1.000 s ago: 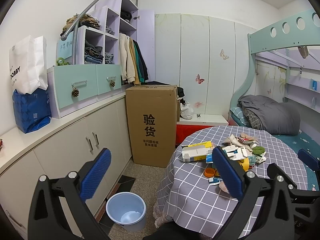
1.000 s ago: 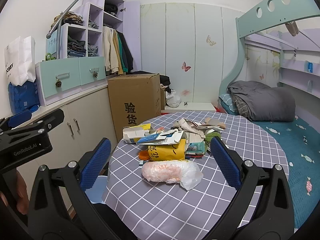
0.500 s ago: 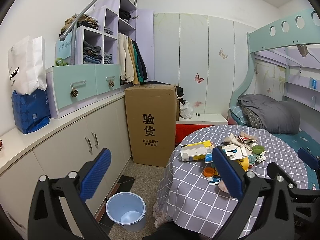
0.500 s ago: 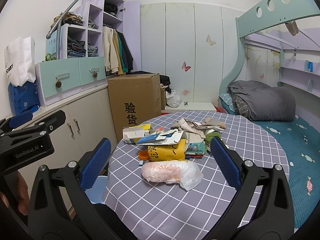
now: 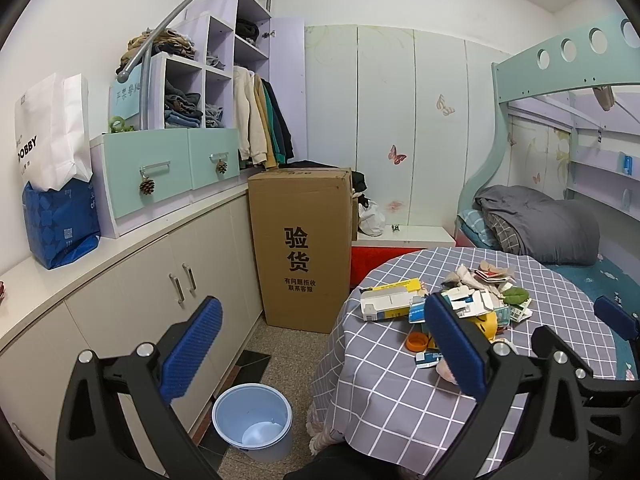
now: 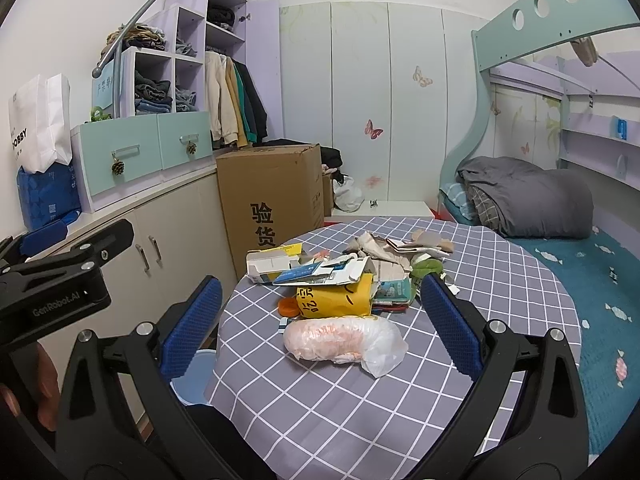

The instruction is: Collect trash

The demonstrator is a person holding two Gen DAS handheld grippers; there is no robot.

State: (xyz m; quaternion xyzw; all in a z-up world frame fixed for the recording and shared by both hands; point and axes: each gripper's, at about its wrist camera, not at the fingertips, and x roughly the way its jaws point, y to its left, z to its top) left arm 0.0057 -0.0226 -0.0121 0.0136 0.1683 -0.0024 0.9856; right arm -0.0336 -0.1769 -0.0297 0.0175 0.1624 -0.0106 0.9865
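A pile of trash (image 6: 344,276) lies on the round table with the grey checked cloth (image 6: 360,400): a clear plastic bag (image 6: 340,338) nearest me, a yellow bag (image 6: 334,296), an orange lid (image 6: 289,307), opened cartons (image 6: 272,266) and paper scraps. The pile also shows in the left wrist view (image 5: 452,304). A light blue bin (image 5: 252,420) stands on the floor left of the table. My right gripper (image 6: 316,328) is open and empty, just short of the plastic bag. My left gripper (image 5: 320,340) is open and empty, above the table's left edge.
A tall cardboard box (image 5: 300,248) stands behind the table beside low white cabinets (image 5: 160,280). A bunk bed with a grey quilt (image 6: 528,200) is to the right. Shelves with clothes and paper bags (image 5: 52,168) sit on the counter at left.
Almost nothing has changed. Both views have shifted only slightly, and both grippers stay open.
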